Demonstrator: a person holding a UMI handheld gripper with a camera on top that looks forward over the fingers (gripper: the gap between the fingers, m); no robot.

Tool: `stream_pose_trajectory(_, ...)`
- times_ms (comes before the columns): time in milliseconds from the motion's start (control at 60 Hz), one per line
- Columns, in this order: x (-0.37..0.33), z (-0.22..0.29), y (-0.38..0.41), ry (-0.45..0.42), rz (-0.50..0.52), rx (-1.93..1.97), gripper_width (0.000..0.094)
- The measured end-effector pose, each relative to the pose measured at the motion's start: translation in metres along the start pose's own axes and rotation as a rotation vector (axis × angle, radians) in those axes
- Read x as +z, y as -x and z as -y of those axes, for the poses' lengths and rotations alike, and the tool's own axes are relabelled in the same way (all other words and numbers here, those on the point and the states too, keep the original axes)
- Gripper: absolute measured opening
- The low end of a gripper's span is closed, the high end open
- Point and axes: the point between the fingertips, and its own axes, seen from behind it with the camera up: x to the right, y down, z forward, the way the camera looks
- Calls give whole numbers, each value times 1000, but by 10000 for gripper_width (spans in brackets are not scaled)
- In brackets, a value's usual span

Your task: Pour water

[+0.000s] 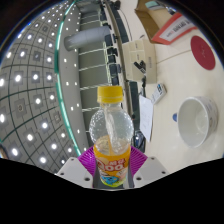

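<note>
I've got the bottle (111, 140) clamped in the gripper (112, 170), both pads (88, 158) pressing its label, so the jaws are narrow and closed on it. It stands upright, clear and mostly see-through near the top, with a yellow cap (110, 96) that looks to be on; I can't tell the water level. Looking past it, a white bowl (195, 117) sits well off to one side on the pale table (165, 75), apart from the bottle, and I'd judge that's where the water goes. Further back there's a cardboard box (165, 25) and a blue thing (207, 50) I can't make out. Risks from here: if that cap really is on, tipping gives me nothing. The bottle is thin and smooth, so a hard squeeze could buckle it, and it could slide in the pads when tilted. Misjudge the reach, and water lands on the table.
</note>
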Motion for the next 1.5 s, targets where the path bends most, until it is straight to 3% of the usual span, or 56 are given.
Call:
stream_pose_trajectory(133,-11,55,22,-25,-77,-426,401)
stream_pose_trajectory(333,-46,144,28,-105,-292,-1104,404)
stream_pose_trajectory(633,-88,245,-71,-84,-605,-1537,405)
stream_pose_trajectory(900,-97,254,-140,-5,-672,-1538,411)
stream_pose_trajectory(1017,-100,252,-135,-33,-652,-1533,420)
stream_pose_trajectory(1200,-103,253,-141,-28,-685,-1517,605)
stream_pose_trajectory(1283,-107,251,-134,-31,-707,-1538,876)
stream_pose_trajectory(1500,-138,235,-100,-76,-834,-1544,858)
